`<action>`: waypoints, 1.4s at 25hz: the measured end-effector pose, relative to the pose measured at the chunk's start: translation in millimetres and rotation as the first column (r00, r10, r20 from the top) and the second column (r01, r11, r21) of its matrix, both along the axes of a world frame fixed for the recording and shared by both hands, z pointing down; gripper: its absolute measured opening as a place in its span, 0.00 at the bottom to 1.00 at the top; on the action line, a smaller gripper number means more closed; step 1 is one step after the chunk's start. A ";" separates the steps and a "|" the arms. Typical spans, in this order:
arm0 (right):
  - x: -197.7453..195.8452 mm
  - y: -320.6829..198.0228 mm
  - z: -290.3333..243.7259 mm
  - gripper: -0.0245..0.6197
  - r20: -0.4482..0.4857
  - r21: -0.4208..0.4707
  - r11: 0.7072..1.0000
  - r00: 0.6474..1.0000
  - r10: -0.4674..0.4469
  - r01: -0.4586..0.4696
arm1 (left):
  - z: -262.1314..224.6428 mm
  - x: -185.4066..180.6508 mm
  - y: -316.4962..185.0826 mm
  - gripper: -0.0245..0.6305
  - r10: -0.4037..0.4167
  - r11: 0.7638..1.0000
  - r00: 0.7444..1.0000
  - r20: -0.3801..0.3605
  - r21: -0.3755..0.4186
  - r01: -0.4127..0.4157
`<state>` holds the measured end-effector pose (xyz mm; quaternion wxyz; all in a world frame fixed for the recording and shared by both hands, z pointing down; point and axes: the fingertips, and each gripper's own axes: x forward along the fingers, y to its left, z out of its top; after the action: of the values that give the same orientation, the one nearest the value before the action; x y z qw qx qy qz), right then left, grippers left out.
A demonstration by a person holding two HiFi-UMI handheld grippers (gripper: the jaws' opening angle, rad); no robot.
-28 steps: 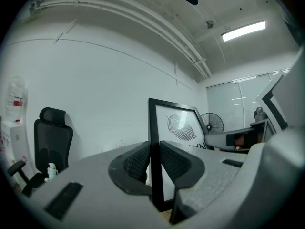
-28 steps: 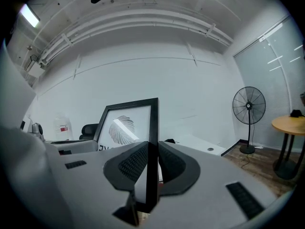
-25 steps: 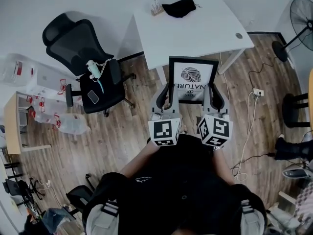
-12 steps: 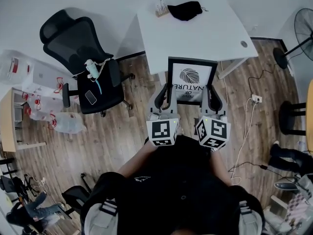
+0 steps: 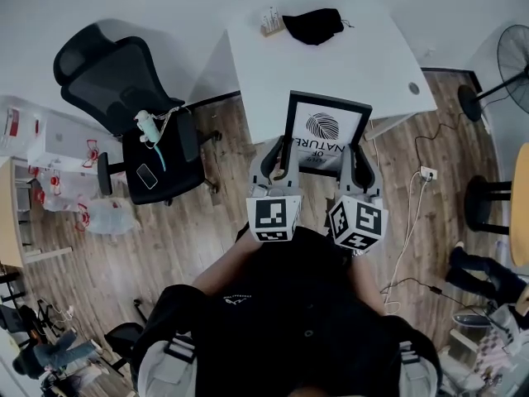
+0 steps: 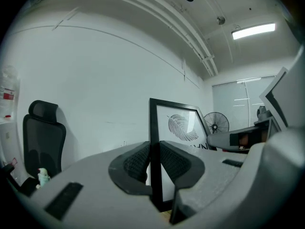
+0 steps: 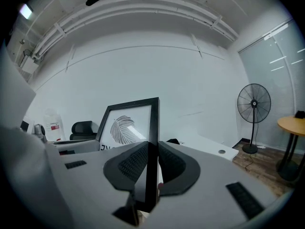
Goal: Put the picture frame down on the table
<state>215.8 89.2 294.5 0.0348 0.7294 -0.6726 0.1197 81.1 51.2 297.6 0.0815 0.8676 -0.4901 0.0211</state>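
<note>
A black picture frame (image 5: 324,132) with a white print of a leaf and lettering is held upright in the air between both grippers, at the near edge of the white table (image 5: 331,56). My left gripper (image 5: 279,157) is shut on the frame's left side (image 6: 154,132), its dark pads pressing on the black moulding. My right gripper (image 5: 354,160) is shut on the frame's right side (image 7: 153,128). In the head view the frame's top edge overlaps the table's near edge; its lower part hangs over the wooden floor.
A black cloth (image 5: 312,25) and a small box (image 5: 269,19) lie at the table's far edge. A black office chair (image 5: 132,110) with small items on its seat stands to the left. A standing fan (image 5: 506,73) and floor cables (image 5: 417,188) are at the right.
Both grippers have carried the frame closer to the table; its top edge now overlaps the table's near edge. The grip on both sides is unchanged.
</note>
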 end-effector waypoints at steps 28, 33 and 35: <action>-79.1 -164.6 3.3 0.14 0.003 -0.011 0.999 1.000 -0.030 0.030 | 5.9 -80.8 -159.0 0.15 -0.017 1.000 1.000 -0.023 -0.018 0.017; -105.5 -194.3 16.2 0.14 0.002 -0.041 0.993 0.994 -0.107 0.107 | 22.6 -109.7 -176.8 0.15 -0.095 0.994 0.995 -0.020 -0.057 0.094; -116.6 -206.1 20.8 0.14 0.000 -0.047 0.989 0.990 -0.141 0.141 | 29.8 -121.5 -185.2 0.15 -0.133 0.989 0.991 -0.019 -0.071 0.131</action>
<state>99.2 -116.9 315.3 0.0613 0.6791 -0.7196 0.1313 -40.3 -134.0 327.4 0.1188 0.8301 -0.5444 0.0226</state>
